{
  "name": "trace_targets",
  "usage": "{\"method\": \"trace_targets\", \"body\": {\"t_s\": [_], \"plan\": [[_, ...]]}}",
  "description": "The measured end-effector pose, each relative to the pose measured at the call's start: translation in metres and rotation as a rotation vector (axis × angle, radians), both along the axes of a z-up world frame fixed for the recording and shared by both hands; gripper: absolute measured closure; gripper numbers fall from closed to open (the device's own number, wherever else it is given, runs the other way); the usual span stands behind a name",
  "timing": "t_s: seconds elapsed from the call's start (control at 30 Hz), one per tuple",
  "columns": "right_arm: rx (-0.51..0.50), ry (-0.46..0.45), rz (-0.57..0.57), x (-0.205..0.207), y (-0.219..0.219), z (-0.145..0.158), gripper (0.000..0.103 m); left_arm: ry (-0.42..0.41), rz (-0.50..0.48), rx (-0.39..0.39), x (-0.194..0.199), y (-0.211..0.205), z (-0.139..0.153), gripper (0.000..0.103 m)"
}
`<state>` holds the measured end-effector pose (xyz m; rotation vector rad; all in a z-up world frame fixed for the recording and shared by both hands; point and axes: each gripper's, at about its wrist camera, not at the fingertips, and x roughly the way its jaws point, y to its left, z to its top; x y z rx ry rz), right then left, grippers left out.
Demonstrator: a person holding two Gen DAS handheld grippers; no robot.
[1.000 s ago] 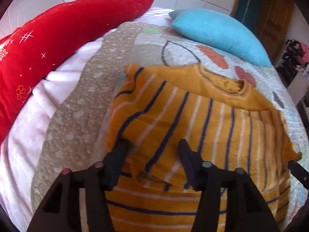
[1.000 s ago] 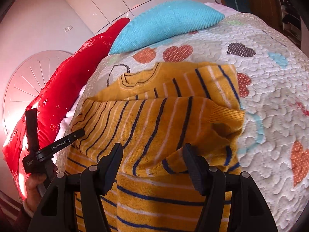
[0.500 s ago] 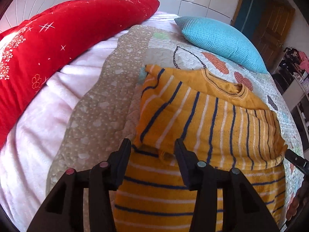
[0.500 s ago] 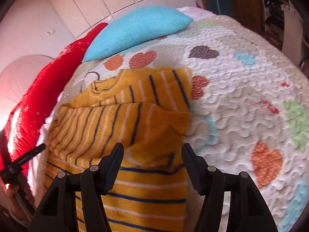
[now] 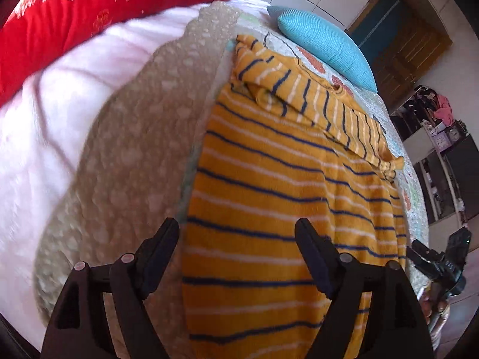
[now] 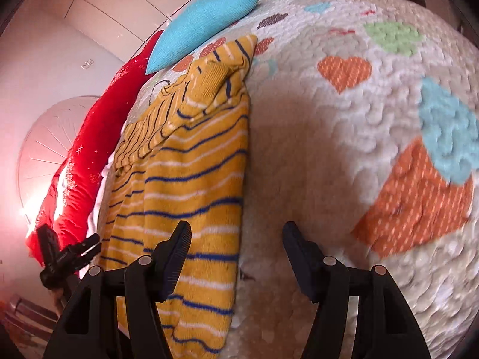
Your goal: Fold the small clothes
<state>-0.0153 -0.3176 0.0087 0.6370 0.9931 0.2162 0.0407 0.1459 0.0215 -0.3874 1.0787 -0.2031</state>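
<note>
Left wrist view: the left gripper [image 5: 236, 236] has just been opening; its black plastic jaws stand wide with nothing pinched, and the striped sweater [image 5: 269, 197] lies beneath and ahead of them. The sweater is a fuzzy mustard knit with navy and white stripes, spread on the bed, its upper part and sleeves folded down into a rumpled band well ahead of the jaws. Left of the left jaw runs the beige, pebbled edge of the quilt [image 5: 134, 149], then a smooth white sheet [image 5: 45, 119] and a red cushion [image 5: 74, 15], blurred. A ribbed turquoise pillow [image 5: 326, 42] lies far ahead. The right gripper [image 5: 440, 260] shows at the right edge, partly cut off, the hand under it hard to make out.

Right wrist view: the right gripper [image 6: 236, 239] also gapes open and holds nothing. Its left jaw hangs over the sweater's [image 6: 185, 185] right edge; its right jaw is over the bumpy white quilt [image 6: 314, 149] with orange, green and blue hearts. The sweater's lower hem is hidden behind the gripper body
</note>
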Motion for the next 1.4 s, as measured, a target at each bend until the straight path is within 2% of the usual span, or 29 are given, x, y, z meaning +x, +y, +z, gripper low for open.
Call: {"method": "trace_targets", "body": {"t_s": [0.1, 0.2, 0.23, 0.27, 0.3, 0.33, 0.37, 0.43, 0.6, 0.7, 0.77, 0.8, 0.87, 0.9, 0.93, 0.97, 1.07, 1.17, 1.4], "plan": [[0.076, -0.025, -0.002, -0.021, 0.005, -0.004, 0.035, -0.015, 0.008, -0.051, -0.022, 0.002, -0.006, 0.024], [0.195, -0.025, 0.021, -0.034, 0.012, -0.012, 0.035, -0.02, -0.008, -0.137, -0.039, 0.002, -0.005, 0.025], [0.229, -0.024, 0.031, -0.039, 0.016, -0.015, 0.035, -0.019, -0.02, -0.164, -0.045, 0.001, -0.006, 0.029], [0.252, -0.028, 0.037, -0.044, 0.019, -0.016, 0.035, -0.015, -0.034, -0.181, -0.049, 0.0, -0.006, 0.043], [0.267, -0.035, 0.042, -0.05, 0.022, -0.017, 0.035, -0.004, -0.047, -0.186, -0.053, -0.002, -0.007, 0.052], [0.275, -0.04, 0.048, -0.056, 0.026, -0.017, 0.035, 0.006, -0.054, -0.189, -0.058, -0.003, -0.01, 0.07], [0.285, -0.043, 0.055, -0.061, 0.029, -0.017, 0.035, 0.016, -0.059, -0.2, -0.063, -0.003, -0.012, 0.082], [0.313, -0.05, 0.075, -0.071, 0.038, -0.019, 0.035, 0.019, -0.044, -0.234, -0.073, 0.001, -0.016, 0.084], [0.278, -0.08, 0.107, -0.087, 0.054, -0.018, 0.035, -0.02, -0.024, -0.296, -0.085, 0.01, -0.02, 0.081], [0.291, -0.08, 0.123, -0.088, 0.065, -0.019, 0.035, -0.028, -0.038, -0.315, -0.083, 0.009, -0.021, 0.071], [0.268, -0.081, 0.124, -0.084, 0.071, -0.02, 0.035, -0.033, -0.056, -0.316, -0.079, 0.003, -0.018, 0.056], [0.257, -0.083, 0.125, -0.082, 0.073, -0.021, 0.035, -0.035, -0.06, -0.305, -0.078, 0.0, -0.016, 0.053], [0.231, -0.08, 0.115, -0.078, 0.076, -0.021, 0.048, -0.036, -0.053, -0.259, -0.074, -0.009, -0.013, 0.051], [0.211, -0.067, 0.11, -0.076, 0.076, -0.022, 0.071, -0.034, -0.05, -0.226, -0.073, -0.013, -0.012, 0.052], [0.194, -0.049, 0.109, -0.074, 0.078, -0.024, 0.087, -0.03, -0.039, -0.18, -0.072, -0.017, -0.011, 0.073], [0.201, -0.034, 0.111, -0.073, 0.078, -0.027, 0.087, -0.015, -0.028, -0.138, -0.072, -0.018, -0.013, 0.095], [0.237, -0.036, 0.11, -0.077, 0.071, -0.03, 0.09, -0.004, 0.012, -0.152, -0.077, -0.012, -0.016, 0.096], [0.255, -0.044, 0.113, -0.089, 0.063, -0.027, 0.092, -0.032, 0.037, -0.143, -0.093, -0.006, -0.007, 0.096], [0.32, -0.036, 0.099, -0.122, 0.038, -0.027, 0.093, -0.093, 0.004, -0.157, -0.135, -0.008, 0.019, 0.096]]}}
